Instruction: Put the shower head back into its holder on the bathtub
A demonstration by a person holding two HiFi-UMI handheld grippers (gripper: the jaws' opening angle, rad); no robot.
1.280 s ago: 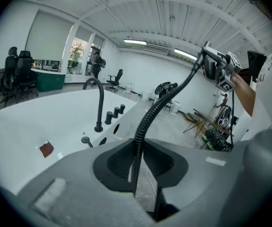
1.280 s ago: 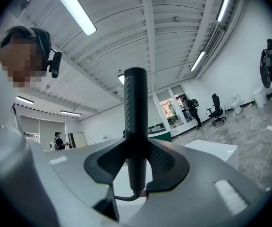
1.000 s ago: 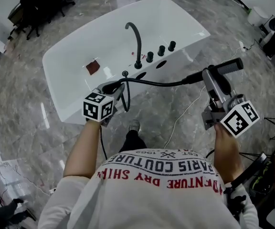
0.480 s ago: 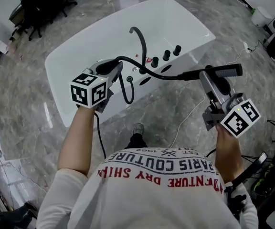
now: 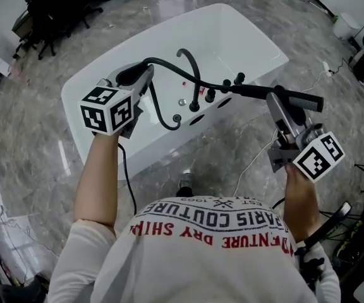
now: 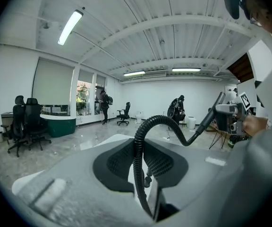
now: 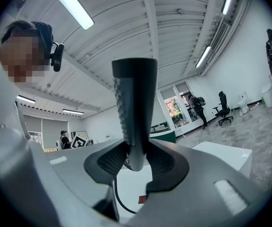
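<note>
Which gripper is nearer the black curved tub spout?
Left. The left gripper, shut on the hose, is over the tub just left of the spout; the right gripper, holding the shower head, is farther off, past the rim.

The white shirt (image 5: 213,251) bears red and black lettering (image 5: 212,231); left gripper (image 5: 146,74) and right gripper (image 5: 277,101) are grey.

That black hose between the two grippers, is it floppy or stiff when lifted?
Probably floppy: the hose droops in a loop below the left hand-held gripper. It likely holds gentle curves though, arching smoothly toward the shower head. Its ribbed surface probably resists slipping.
</note>
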